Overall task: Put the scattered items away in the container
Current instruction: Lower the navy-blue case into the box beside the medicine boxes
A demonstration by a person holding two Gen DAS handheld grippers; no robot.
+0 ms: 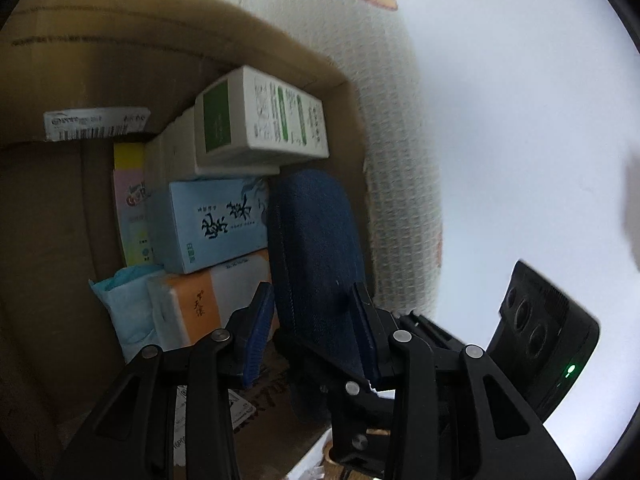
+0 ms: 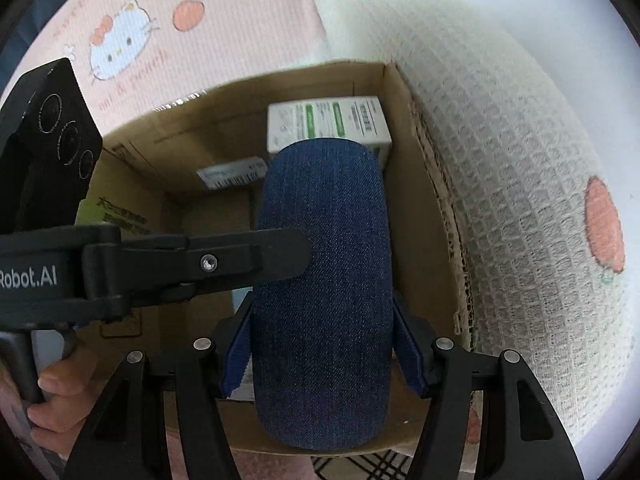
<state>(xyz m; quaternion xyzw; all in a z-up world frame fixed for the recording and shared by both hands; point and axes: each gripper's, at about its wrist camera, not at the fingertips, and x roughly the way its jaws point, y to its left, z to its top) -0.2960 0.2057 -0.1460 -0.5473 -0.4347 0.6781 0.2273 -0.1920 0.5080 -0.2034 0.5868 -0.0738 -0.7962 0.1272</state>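
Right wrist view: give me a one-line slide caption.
Both grippers, right and left, hold a denim case over the cardboard box, near a green-and-white carton.

Blown-out white glare on the right, dim shadowed box interior (image 1: 60, 208), slight motion blur, fisheye-warped dark edges

The right hand-held gripper (image 2: 322, 354) clamped a blue denim case (image 2: 322, 280) between its 2 blue pads (image 2: 237, 360), the case standing lengthwise over an open cardboard box (image 2: 434, 216). Inside the box, a white and green carton (image 2: 326, 122) lay against the far wall. From the left, the left hand-held gripper (image 2: 288, 249) reached across, 1 black finger touching the case's side. A hand (image 2: 52, 396) held its handle. A pink cartoon-print blanket (image 2: 168, 32) lay behind the box.
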